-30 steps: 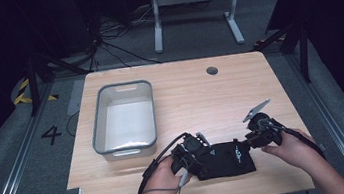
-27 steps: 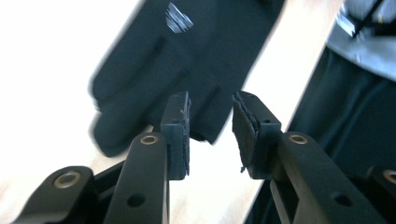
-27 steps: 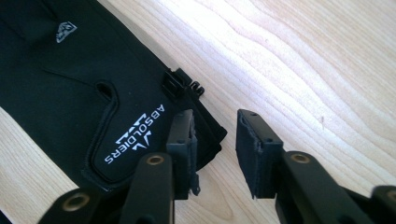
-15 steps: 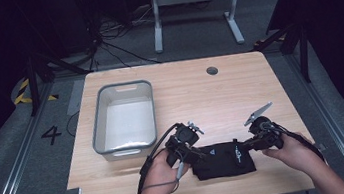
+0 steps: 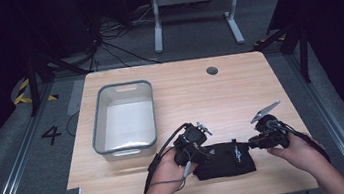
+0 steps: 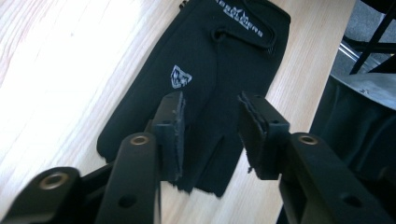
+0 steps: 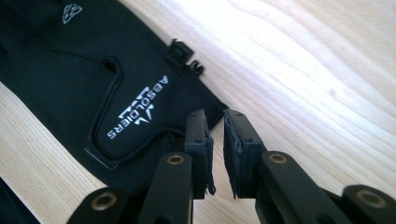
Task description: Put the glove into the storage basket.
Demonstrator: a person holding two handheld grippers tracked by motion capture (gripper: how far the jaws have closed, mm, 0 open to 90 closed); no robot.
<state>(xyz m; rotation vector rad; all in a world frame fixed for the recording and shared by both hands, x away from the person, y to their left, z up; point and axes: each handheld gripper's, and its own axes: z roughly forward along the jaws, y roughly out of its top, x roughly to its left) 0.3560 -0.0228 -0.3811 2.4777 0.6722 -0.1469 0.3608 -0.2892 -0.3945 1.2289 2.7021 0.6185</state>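
With the black glove (image 5: 224, 158) lying flat near the table's (image 5: 258, 80) six o'clock edge, the left gripper (image 6: 210, 126) is hovering half-open over its finger end, just widened, while the right gripper (image 7: 215, 140), jaws narrow and empty, is nudging the cuff corner and should bite deeper into the fabric.

I read the black fingerless cloth glove (image 6: 219, 79) under my left gripper's jaws as matt, smooth stretch fabric with silver printed logos. The pale wooden table top (image 7: 303, 70) beside my right gripper's jaws shows grain and a light sheen. The black jaw pads (image 6: 175, 135) look rough and frayed-edged. The grey rectangular plastic bin (image 5: 124, 116) looks smooth, semi-gloss.
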